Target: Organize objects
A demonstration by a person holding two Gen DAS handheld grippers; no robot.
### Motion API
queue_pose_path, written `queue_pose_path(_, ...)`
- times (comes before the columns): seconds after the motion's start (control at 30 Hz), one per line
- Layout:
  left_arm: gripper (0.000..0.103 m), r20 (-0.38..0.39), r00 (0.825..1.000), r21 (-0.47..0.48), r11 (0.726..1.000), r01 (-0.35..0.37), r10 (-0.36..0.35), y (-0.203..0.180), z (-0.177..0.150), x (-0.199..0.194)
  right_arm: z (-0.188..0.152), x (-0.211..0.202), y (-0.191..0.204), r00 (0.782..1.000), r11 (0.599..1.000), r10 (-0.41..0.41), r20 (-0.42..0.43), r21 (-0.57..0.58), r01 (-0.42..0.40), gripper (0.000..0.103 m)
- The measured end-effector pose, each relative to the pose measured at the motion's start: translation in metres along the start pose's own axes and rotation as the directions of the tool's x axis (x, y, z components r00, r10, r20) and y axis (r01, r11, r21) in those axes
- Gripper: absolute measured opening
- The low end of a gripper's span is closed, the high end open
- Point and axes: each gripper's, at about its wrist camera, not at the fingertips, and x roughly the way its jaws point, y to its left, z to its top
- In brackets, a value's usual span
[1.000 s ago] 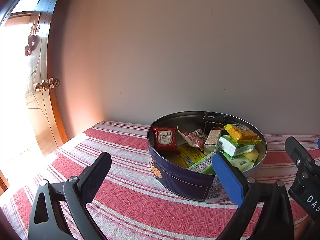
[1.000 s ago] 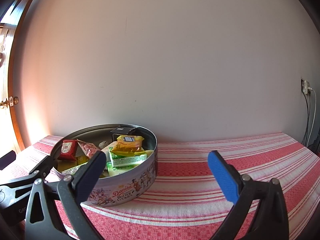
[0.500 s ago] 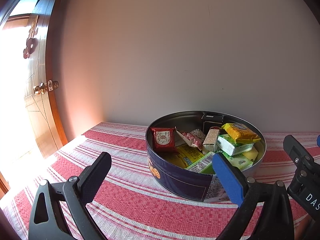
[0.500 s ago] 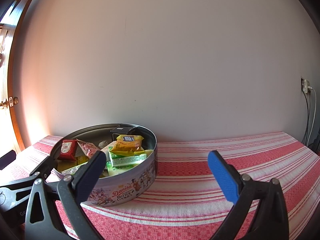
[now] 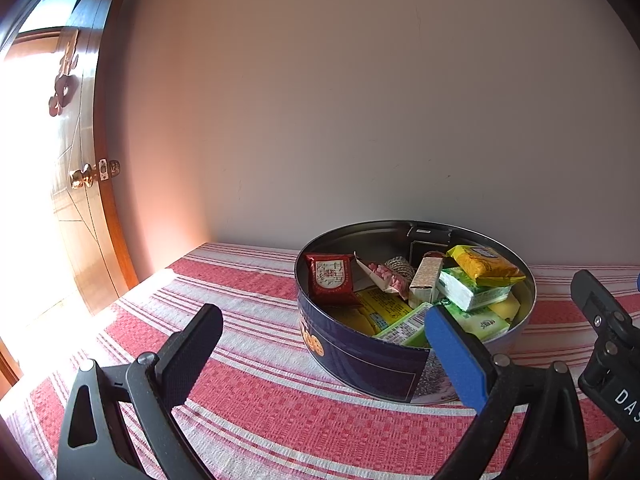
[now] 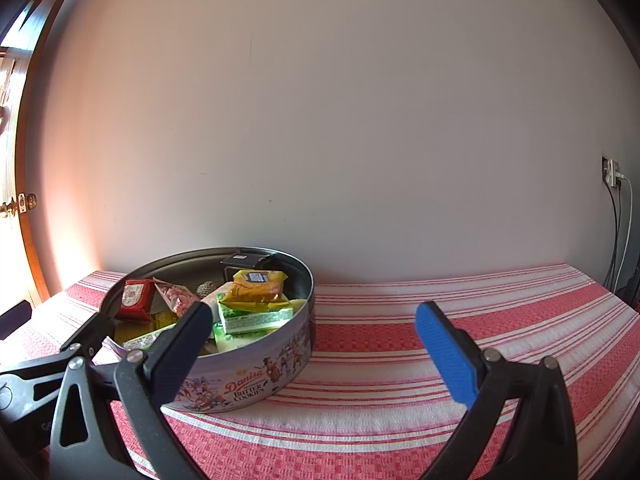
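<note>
Blue-sided tin [image 6: 256, 376] reads "Danisa Butter Cookies" and sits on the red-striped counter [image 6: 440, 340] near the wall. Inside it, a red packet [image 5: 332, 280], a yellow packet [image 5: 482, 266] and green-white packs [image 6: 256, 318] carry print too small to read. Left gripper [image 5: 320, 356] and right gripper [image 6: 312, 350] hover before the tin, jaws apart, empty.

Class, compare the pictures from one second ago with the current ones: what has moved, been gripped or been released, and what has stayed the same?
Almost nothing changed. The left gripper shifted very slightly, so the round blue cookie tin sits a touch further left in its view. Nothing was gripped or released. Both grippers remain open and empty, the right gripper hovering as before, and the snack packets, such as the red packet, stay in the tin on the red striped tablecloth.
</note>
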Motion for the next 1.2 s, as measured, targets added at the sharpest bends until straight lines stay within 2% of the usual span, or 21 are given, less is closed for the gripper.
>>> queue_pose_path(0.83, 0.102, 0.000, 1.000, 0.003, 1.000, -0.006, 0.006, -0.0023, 0.0010, -0.0012, -0.0001, -0.0014, -0.0016, 1.000, 1.000, 0.000, -0.001, 0.001, 0.000, 0.103)
queue_pose_path(1.2, 0.102, 0.000, 1.000, 0.006, 1.000, 0.019, -0.019, -0.0021, 0.0017, -0.0009, -0.0007, -0.0008, -0.0009, 1.000, 1.000, -0.001, -0.003, 0.002, 0.001, 0.103)
